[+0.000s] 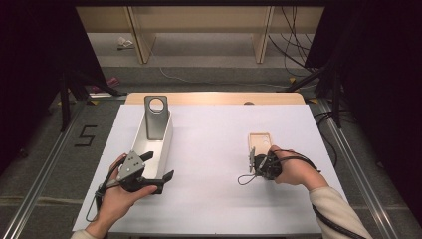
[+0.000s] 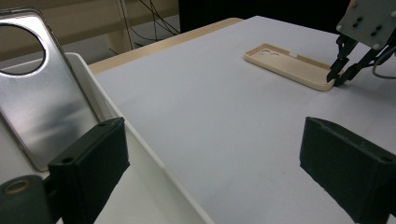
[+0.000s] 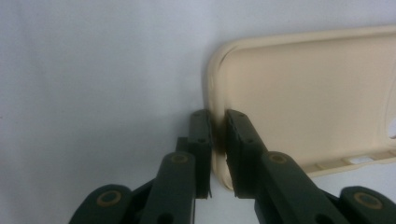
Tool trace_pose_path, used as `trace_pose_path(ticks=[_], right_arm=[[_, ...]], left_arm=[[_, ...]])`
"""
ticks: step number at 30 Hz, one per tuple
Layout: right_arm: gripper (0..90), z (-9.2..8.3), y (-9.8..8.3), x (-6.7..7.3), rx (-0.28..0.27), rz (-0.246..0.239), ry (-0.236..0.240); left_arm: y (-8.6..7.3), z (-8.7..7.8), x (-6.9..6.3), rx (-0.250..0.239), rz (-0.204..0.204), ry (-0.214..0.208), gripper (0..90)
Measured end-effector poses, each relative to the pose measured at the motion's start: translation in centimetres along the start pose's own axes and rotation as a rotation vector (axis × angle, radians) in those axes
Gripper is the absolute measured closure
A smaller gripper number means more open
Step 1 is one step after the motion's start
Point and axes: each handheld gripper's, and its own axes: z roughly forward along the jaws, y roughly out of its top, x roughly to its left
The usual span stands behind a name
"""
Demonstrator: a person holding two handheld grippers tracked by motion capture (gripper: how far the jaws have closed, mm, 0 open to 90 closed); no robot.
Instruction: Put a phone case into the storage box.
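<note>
Our right gripper [image 3: 218, 140] pinches the beige case's [image 3: 303, 93] rim; our left gripper [image 1: 158, 172] gapes empty beside the tray [image 1: 166, 137].

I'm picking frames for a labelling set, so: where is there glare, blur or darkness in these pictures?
High view: sharp on the white table, black at both sides. Left gripper view: the silver phone case carries a soft sheen; the left tongs are dark and slightly soft. Right gripper view: close up, the beige phone case and the right tongs are blurred.
</note>
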Motion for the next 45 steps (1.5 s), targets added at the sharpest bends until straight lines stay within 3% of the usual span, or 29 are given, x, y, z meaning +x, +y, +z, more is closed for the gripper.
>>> trace_pose_path(ticks=[10,20,28,34,38,45], right_arm=[[84.2,-0.1,0.1,0.1,0.011,-0.013,-0.009],[85.9,-0.1,-0.1,0.2,-0.014,-0.03,-0.016],[86.1,-0.3,-1.2,-0.2,-0.096,0.041,0.008],[85.9,-1.2,-1.6,-0.3,-0.173,0.076,-0.013],[86.0,-1.6,-1.8,-0.4,-0.193,0.093,-0.032],[86.1,-2.1,-2.0,-0.2,-0.259,0.13,-0.028]], left_arm=[[-0.1,0.1,0.0,0.002,-0.001,-0.002,7.6],[0.0,0.0,0.0,0.0,0.0,-0.001,7.6],[0.0,-0.1,0.1,-0.003,-0.001,0.003,7.6],[0.1,-0.1,0.1,-0.007,-0.002,0.006,7.7],[0.1,-0.2,0.1,-0.009,-0.004,0.008,7.9],[0.1,-0.2,0.1,-0.01,-0.002,0.008,8.1]])
